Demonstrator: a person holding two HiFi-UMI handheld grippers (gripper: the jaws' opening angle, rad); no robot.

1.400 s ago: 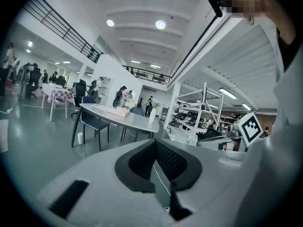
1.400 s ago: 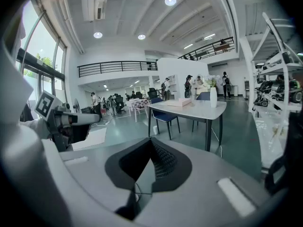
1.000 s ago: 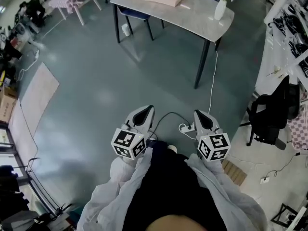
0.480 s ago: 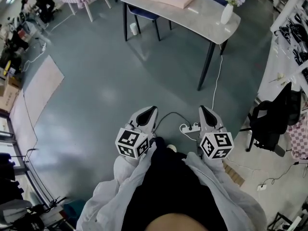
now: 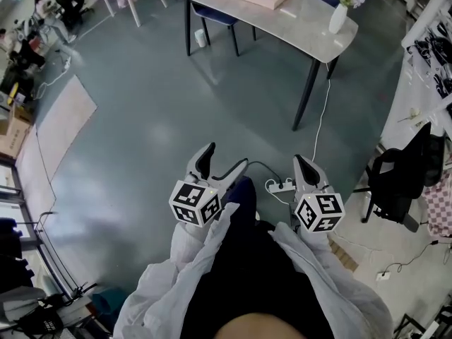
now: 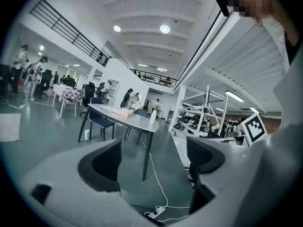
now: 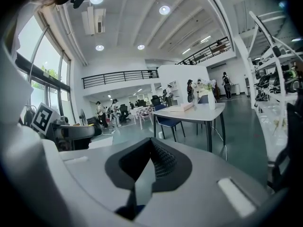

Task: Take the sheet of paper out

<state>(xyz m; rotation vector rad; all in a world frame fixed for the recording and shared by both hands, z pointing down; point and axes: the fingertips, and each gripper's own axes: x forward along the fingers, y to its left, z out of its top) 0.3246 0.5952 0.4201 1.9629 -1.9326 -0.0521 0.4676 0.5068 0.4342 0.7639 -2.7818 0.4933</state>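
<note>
The left gripper, whose fingers were pressed together a second ago, has just opened them wide; they now stand well apart with nothing held between them.

words, numbers: none readable
left gripper cube: black-and-white square code, no letters
right gripper cube: same kind of code
bench: print, if any, probably too small
</note>
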